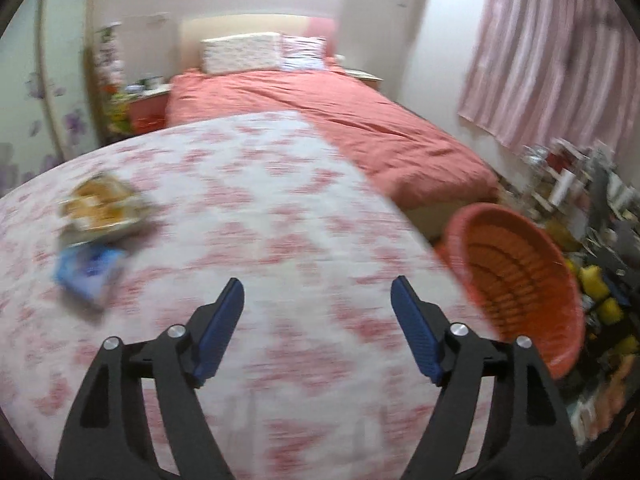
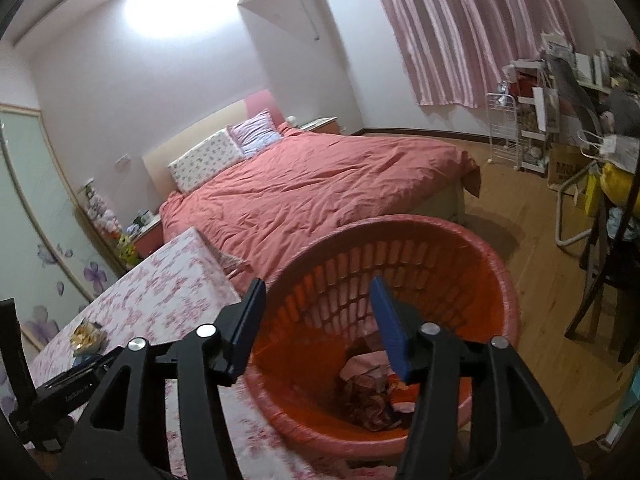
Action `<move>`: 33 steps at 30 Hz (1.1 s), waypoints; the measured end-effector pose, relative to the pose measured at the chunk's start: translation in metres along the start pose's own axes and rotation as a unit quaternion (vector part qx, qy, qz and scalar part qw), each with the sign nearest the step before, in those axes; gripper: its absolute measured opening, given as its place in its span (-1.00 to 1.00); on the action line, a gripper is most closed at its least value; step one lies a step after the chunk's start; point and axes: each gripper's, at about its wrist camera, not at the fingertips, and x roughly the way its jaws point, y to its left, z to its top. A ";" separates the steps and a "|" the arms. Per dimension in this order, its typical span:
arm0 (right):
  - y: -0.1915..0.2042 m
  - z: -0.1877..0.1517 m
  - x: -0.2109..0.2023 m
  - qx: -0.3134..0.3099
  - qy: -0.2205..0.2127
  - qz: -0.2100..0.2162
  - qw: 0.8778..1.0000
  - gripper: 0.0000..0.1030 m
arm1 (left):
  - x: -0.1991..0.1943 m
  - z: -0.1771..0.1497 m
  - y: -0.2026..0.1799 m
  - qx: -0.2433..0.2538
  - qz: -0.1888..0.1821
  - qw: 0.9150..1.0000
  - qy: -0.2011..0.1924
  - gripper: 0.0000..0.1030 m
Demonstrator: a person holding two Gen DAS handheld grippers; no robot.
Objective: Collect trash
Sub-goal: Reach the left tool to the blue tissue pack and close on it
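Observation:
A table under a pink-flowered white cloth (image 1: 288, 208) fills the left wrist view. On its left part lie a yellow snack wrapper (image 1: 100, 204) and, just in front of it, a blue packet (image 1: 88, 268). My left gripper (image 1: 318, 284) hovers open over bare cloth to the right of them, with nothing between its fingers. An orange-red slatted basket (image 1: 520, 280) stands off the table's right edge. In the right wrist view my right gripper (image 2: 317, 282) is open and empty above that basket (image 2: 400, 248). Crumpled wrappers (image 2: 368, 392) lie on the basket's bottom. The snack wrapper (image 2: 86, 336) shows far left.
A bed with a salmon cover (image 2: 320, 176) stands beyond the table and basket. Pink curtains (image 2: 460, 32) hang at the right wall. Cluttered shelves and boxes (image 2: 560, 120) and a dark chair (image 2: 600, 272) crowd the right side. Wooden floor (image 2: 532, 240) lies between them and the basket.

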 end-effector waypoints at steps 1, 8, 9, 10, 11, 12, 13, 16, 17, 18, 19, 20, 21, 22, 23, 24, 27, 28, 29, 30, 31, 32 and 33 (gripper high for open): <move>0.007 -0.002 0.000 -0.006 0.003 0.005 1.000 0.09 | -0.003 -0.001 0.016 -0.010 0.020 1.000 -0.003 0.55; 0.046 -0.018 0.006 -0.049 0.023 0.029 0.998 0.32 | -0.012 -0.002 0.111 -0.099 0.154 0.983 -0.012 0.84; 0.051 -0.020 0.007 -0.056 0.027 0.034 0.997 0.32 | -0.010 -0.001 0.119 -0.106 0.168 0.980 -0.007 0.85; 0.055 -0.022 0.008 -0.060 0.030 0.036 0.997 0.32 | -0.006 0.000 0.126 -0.114 0.180 0.977 0.001 0.85; 0.057 -0.022 0.008 -0.065 0.033 0.038 0.997 0.32 | -0.001 0.002 0.133 -0.122 0.184 0.975 0.008 0.85; 0.061 -0.024 0.010 -0.072 0.037 0.040 0.996 0.32 | 0.003 0.002 0.137 -0.128 0.185 0.974 0.014 0.85; 0.064 -0.026 0.012 -0.074 0.040 0.041 0.996 0.32 | 0.007 0.004 0.139 -0.132 0.188 0.973 0.019 0.85; 0.067 -0.027 0.015 -0.080 0.048 0.042 0.995 0.32 | 0.022 0.011 0.140 -0.134 0.202 0.970 0.033 0.85; 0.067 -0.028 0.015 -0.081 0.050 0.041 0.995 0.32 | 0.025 0.013 0.139 -0.133 0.211 0.968 0.034 0.85; 0.068 -0.030 0.015 -0.081 0.051 0.040 0.995 0.33 | 0.029 0.015 0.138 -0.130 0.220 0.966 0.035 0.85; 0.070 -0.031 0.017 -0.080 0.054 0.040 0.994 0.33 | 0.033 0.017 0.138 -0.128 0.227 0.965 0.040 0.85; 0.073 -0.032 0.018 -0.080 0.056 0.040 0.994 0.33 | 0.038 0.020 0.139 -0.128 0.234 0.962 0.049 0.85; 0.074 -0.033 0.019 -0.078 0.058 0.040 0.994 0.33 | 0.043 0.021 0.139 -0.130 0.239 0.961 0.053 0.85; 0.074 -0.033 0.020 -0.077 0.060 0.041 0.994 0.33 | 0.047 0.022 0.141 -0.132 0.245 0.959 0.058 0.85; 0.077 -0.035 0.021 -0.077 0.062 0.042 0.994 0.33 | 0.050 0.023 0.143 -0.132 0.248 0.958 0.062 0.84; 0.077 -0.036 0.021 -0.077 0.063 0.043 0.994 0.33 | 0.050 0.022 0.145 -0.131 0.249 0.957 0.064 0.82; 0.081 -0.037 0.021 -0.081 0.065 0.047 0.994 0.33 | 0.046 0.018 0.152 -0.127 0.243 0.959 0.068 0.76; 0.083 -0.037 0.022 -0.081 0.066 0.050 0.993 0.32 | 0.042 0.014 0.157 -0.128 0.235 0.961 0.068 0.74; 0.084 -0.038 0.022 -0.079 0.068 0.053 0.993 0.33 | 0.036 0.010 0.163 -0.130 0.227 0.963 0.067 0.72; 0.085 -0.038 0.022 -0.079 0.068 0.055 0.993 0.32 | 0.032 0.007 0.169 -0.132 0.219 0.964 0.066 0.72; 0.087 -0.039 0.023 -0.078 0.070 0.059 0.993 0.32 | 0.026 0.001 0.177 -0.136 0.207 0.967 0.064 0.71; 0.088 -0.039 0.023 -0.078 0.072 0.062 0.992 0.32 | 0.021 -0.002 0.182 -0.140 0.199 0.968 0.062 0.71; 0.090 -0.040 0.024 -0.079 0.073 0.064 0.992 0.33 | 0.015 -0.006 0.189 -0.143 0.187 0.970 0.057 0.71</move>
